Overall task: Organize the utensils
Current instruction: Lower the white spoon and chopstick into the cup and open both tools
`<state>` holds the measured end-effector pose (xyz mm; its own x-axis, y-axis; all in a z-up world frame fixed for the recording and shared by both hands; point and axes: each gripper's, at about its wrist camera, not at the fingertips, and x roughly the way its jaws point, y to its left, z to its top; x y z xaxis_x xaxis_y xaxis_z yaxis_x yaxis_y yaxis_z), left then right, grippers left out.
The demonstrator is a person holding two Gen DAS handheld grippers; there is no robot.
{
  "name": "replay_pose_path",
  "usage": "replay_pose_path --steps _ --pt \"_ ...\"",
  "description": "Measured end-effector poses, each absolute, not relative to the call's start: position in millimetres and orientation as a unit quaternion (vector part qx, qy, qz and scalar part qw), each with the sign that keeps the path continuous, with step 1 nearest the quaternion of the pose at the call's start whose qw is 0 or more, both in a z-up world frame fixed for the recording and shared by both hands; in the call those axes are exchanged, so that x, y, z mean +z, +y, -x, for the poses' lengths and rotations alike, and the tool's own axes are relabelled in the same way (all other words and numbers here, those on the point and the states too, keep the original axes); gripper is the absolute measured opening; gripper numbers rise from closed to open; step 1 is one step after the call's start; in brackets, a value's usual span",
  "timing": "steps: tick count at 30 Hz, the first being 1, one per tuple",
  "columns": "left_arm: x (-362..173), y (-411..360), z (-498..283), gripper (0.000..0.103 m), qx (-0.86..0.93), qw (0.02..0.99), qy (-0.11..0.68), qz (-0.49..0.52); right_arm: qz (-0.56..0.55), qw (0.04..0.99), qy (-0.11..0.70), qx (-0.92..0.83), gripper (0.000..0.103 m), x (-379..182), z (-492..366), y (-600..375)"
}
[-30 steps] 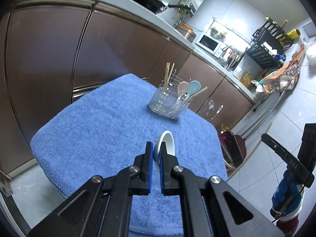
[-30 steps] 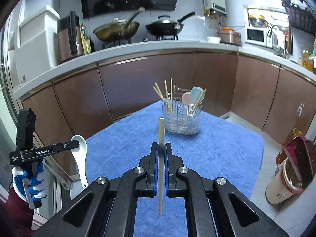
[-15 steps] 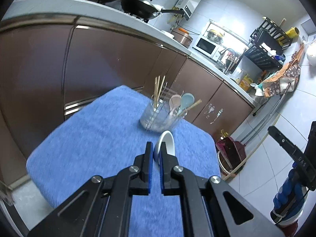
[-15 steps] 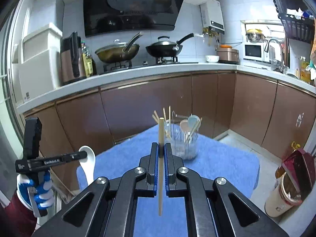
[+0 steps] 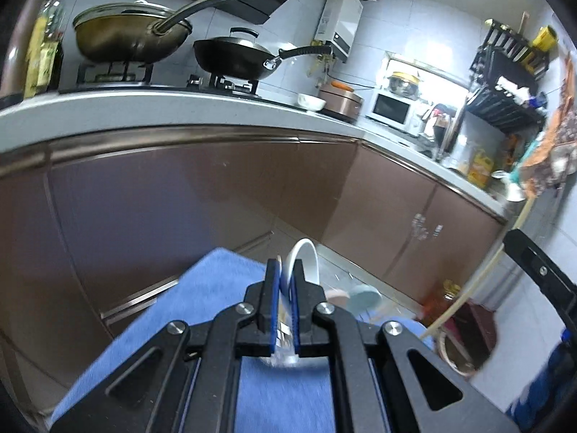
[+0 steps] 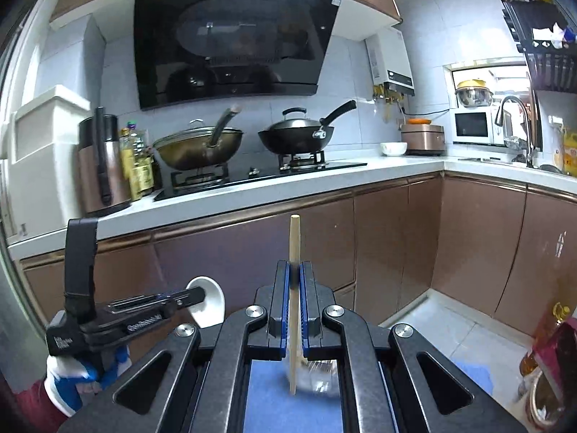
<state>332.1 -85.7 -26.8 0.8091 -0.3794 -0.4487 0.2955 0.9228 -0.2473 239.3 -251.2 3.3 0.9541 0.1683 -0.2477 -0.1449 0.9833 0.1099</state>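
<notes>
Two grippers are each holding one utensil above the blue towel [image 5: 216,299]. We are seeing the left gripper [image 5: 286,288] with its blue pads closed narrowly on a white spoon [image 5: 306,258]; the spoon's bowl is rising just beyond the fingertips, slightly to their right, and the handle is passing back between the pads toward the camera. In the right wrist view the same left gripper [image 6: 202,293] is entering from the left, carried by a gloved hand [image 6: 77,373], with the white spoon [image 6: 211,303] standing at its tip.

We are seeing the right gripper [image 6: 295,285] clamping a wooden chopstick [image 6: 294,241] between its pads. The chopstick is standing nearly upright, its top end well above the fingertips and its lower end hanging below them, in front of the towel [image 6: 267,389].

Beneath both grippers, the clear utensil holder [image 6: 317,377] is sitting on the towel, largely hidden by the gripper frames and blurred. In the left wrist view, pale pink and pale blue spoon bowls [image 5: 364,297] are showing just right of the left gripper's fingers. At the right of that view, the chopstick [image 5: 483,270] is appearing as a long pale curve beside the right gripper's black body [image 5: 541,274].
</notes>
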Motion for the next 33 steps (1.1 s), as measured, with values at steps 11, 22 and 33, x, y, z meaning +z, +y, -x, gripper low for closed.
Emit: replay_pose_path --steps 11,22,33 --pt "-67.8 -148.4 -405.7 0.005 -0.126 0.966 0.225 0.032 -0.036 0.989 0.133 0.055 0.005 -40.9 -315.0 -262.9" --pt "-115.8 -164.7 -412.6 0.010 -0.134 0.964 0.229 0.018 -0.038 0.982 0.179 0.039 0.015 -97.1 -334.9 -270.2" --pt "-72.6 -137.1 -358.8 0.040 -0.160 0.969 0.183 0.048 -0.054 0.988 0.147 0.013 0.051 -71.5 -276.6 -273.5"
